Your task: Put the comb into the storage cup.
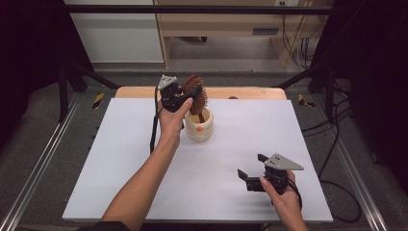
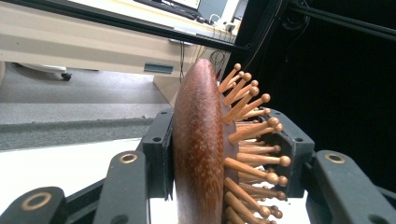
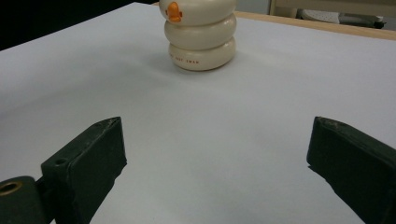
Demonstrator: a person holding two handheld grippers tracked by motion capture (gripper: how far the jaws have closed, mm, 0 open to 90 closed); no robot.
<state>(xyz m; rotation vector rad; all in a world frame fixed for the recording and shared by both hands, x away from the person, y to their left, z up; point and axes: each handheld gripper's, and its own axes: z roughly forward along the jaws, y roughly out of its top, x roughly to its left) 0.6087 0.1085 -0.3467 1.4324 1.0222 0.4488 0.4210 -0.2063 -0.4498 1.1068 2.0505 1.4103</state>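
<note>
At the far middle of the table (image 1: 120, 159), the left gripper (image 1: 185, 98) clamps a wooden hairbrush (image 2: 201, 140) whose handle stands in the cream cup (image 1: 199, 126), while the right gripper (image 1: 252, 173) rests wide open and empty; a sideways pull would likely tip the cup.

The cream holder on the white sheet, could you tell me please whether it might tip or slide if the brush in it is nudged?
The cream holder looks squat and wide-based, so it probably resists tipping. The wooden hairbrush stands tall above its rim, so a sideways pull by the left gripper could lever it over. Its glossy stacked rings suggest glazed ceramic, likely to slide on the smooth white sheet.
</note>
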